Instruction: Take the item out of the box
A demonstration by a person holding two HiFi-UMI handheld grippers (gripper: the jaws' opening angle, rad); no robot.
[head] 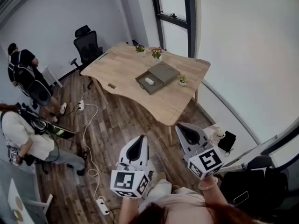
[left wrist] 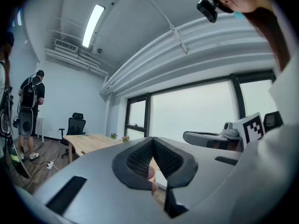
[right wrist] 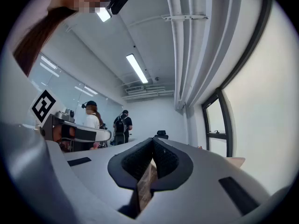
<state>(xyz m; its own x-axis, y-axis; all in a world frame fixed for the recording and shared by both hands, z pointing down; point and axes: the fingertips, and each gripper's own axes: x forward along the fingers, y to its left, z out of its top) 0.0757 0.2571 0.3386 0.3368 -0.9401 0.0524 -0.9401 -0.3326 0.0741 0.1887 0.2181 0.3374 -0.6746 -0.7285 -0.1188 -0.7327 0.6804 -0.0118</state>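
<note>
One broad wooden table [head: 126, 69] is set in the middle of the room, well apart from where the grippers are held, so nothing on it can be reached yet. An office chair [head: 88, 45] is parked at its far corner, out of the way of an approach from this side. A loose cable [head: 88, 139] is trailed over the floor to the left of the likely path and is judged a tripping risk only if that side is taken.

A flat grey box [head: 166, 71] is laid near the right end of the table and is seen already opened. The item [head: 149, 81], small and white, is left lying in the opened part nearer the camera, exposed from above, which should allow a straight downward pick. A small potted plant [head: 183, 80] is placed just beside the box and would have to be avoided.

The left gripper [head: 141, 138] and the right gripper [head: 179, 127] are carried low before the body, both aimed towards the table. In each gripper view the jaws are brought fully together with nothing caught between them. This is judged a carrying posture, and the jaws must be parted before the item can be taken.
</note>
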